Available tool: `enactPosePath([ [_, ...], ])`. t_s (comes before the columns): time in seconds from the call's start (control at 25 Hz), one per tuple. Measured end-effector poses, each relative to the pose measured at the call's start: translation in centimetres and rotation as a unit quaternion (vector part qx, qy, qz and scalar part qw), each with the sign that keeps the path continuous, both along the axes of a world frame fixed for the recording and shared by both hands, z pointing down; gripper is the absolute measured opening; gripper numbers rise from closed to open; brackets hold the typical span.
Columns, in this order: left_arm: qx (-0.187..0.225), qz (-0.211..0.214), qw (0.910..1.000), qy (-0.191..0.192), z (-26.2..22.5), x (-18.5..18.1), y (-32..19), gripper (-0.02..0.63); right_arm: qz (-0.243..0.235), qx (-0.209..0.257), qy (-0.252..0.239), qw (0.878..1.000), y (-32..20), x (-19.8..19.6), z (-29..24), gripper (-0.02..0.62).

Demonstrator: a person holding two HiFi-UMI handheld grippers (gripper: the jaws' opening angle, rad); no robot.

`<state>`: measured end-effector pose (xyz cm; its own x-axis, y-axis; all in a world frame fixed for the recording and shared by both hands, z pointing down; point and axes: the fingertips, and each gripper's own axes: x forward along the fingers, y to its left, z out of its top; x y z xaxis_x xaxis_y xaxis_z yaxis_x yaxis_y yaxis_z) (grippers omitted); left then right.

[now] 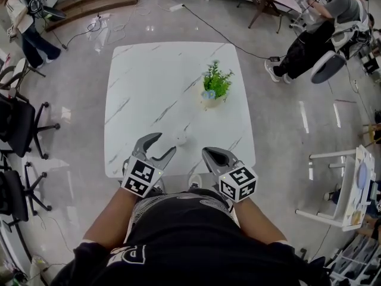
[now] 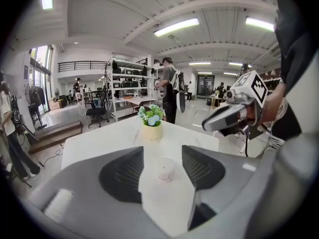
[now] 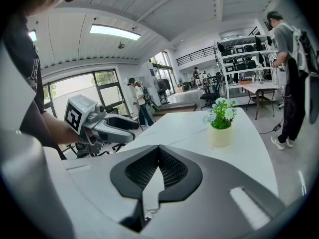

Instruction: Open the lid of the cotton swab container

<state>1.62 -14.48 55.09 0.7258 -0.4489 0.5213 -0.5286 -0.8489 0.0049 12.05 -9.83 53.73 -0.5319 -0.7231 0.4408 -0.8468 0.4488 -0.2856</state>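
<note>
Cotton swab container [image 1: 181, 139] stands on the white marble surface [image 1: 149, 88], lower centre of the head view, below the potted plant [image 1: 215, 85]. The left gripper [image 1: 165, 143], jaws wide apart, frames it just ahead. The right gripper [image 1: 208, 154], near its lower right, has its jaws together.

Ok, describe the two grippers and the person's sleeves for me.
The left gripper and right gripper are both grey, with curved jaws lined with black ribbed pads. Each carries a white cube printed with black square markers. The sleeves are black and leave the forearms bare. No cables show.
</note>
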Motion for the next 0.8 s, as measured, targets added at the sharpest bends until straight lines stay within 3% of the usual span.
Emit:
enactPosePath([
  [0.8, -0.044, -0.004, 0.998, -0.046, 6.5, 2.5, -1.1, 0.301, 0.0, -0.026, -0.004, 1.0, 0.7, 1.4, 2.3, 0.0],
])
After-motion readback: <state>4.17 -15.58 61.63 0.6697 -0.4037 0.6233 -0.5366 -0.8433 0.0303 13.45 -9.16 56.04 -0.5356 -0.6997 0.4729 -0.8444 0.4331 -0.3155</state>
